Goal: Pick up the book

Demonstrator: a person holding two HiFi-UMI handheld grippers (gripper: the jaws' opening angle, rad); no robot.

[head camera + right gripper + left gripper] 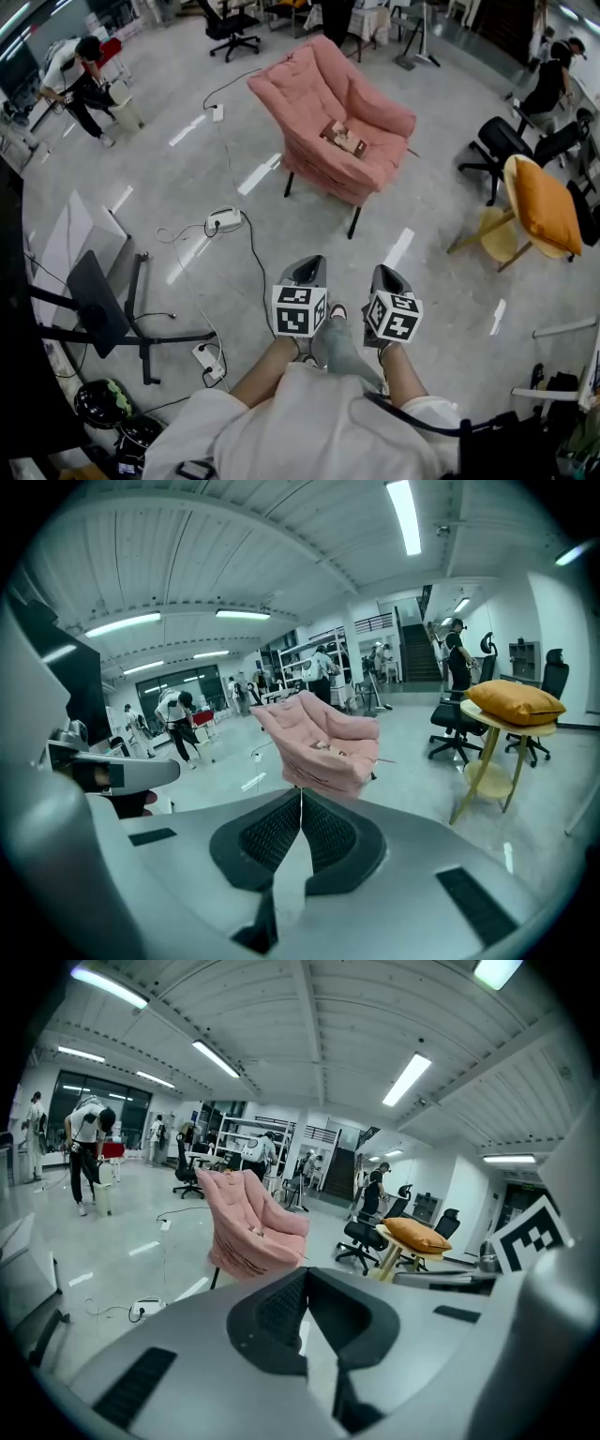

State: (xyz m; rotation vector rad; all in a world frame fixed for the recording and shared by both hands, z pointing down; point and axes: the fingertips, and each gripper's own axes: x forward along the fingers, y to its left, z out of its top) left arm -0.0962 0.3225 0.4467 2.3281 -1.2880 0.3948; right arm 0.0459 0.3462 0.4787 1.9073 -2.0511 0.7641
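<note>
A small brown book (pixel 343 139) lies on the seat of a pink armchair (pixel 334 129) in the middle of the floor, well ahead of me. The book (pixel 323 745) shows as a small dark patch on the seat in the right gripper view, and the armchair (pixel 251 1225) stands at mid-distance in the left gripper view. My left gripper (pixel 307 269) and right gripper (pixel 387 277) are held side by side near my body, pointing toward the chair and far short of it. Both are shut with nothing between their jaws.
Cables, a power strip (pixel 223 219) and a black stand (pixel 98 302) lie on the floor at left. A wooden stool with an orange cushion (pixel 542 204) and black office chairs (pixel 506 142) stand at right. People work at the far left (pixel 75 77) and far right.
</note>
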